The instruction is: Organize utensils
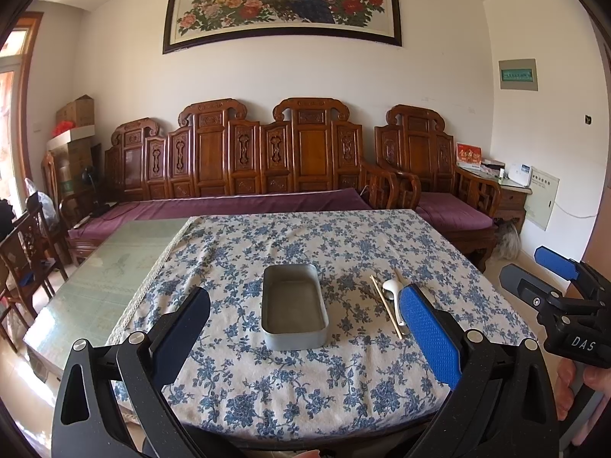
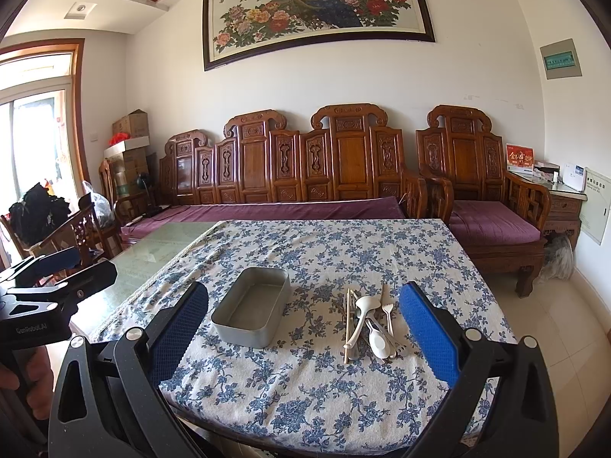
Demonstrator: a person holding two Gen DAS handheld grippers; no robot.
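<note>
An empty grey metal tin (image 1: 294,305) (image 2: 252,312) sits on the floral tablecloth (image 1: 305,381). To its right lies a pile of utensils (image 2: 369,322): white spoons (image 2: 362,305), a white fork (image 2: 388,315), wooden chopsticks (image 2: 346,328) and metal pieces. In the left wrist view the chopsticks (image 1: 385,307) and a white spoon (image 1: 392,286) show, partly hidden by my finger. My left gripper (image 1: 305,339) is open and empty, above the near table edge before the tin. My right gripper (image 2: 305,339) is open and empty, between tin and utensils. Each gripper shows in the other's view (image 1: 553,282) (image 2: 49,267).
The cloth covers the right part of a glass-topped table (image 1: 107,267). A carved wooden sofa with purple cushions (image 1: 236,206) stands behind it, an armchair (image 2: 488,225) at the right, chairs and boxes at the left (image 2: 76,225).
</note>
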